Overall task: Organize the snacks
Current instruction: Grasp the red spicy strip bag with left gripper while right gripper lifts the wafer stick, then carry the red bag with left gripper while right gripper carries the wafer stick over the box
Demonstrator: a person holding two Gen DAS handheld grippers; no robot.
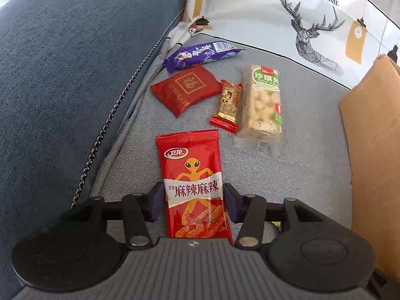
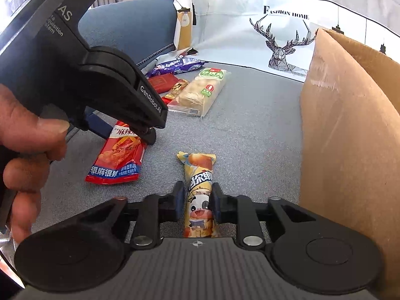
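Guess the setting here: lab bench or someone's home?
Likely a home living room: snacks lie on a grey sofa seat, a blue cushion beside it, and a deer-print pillow behind.
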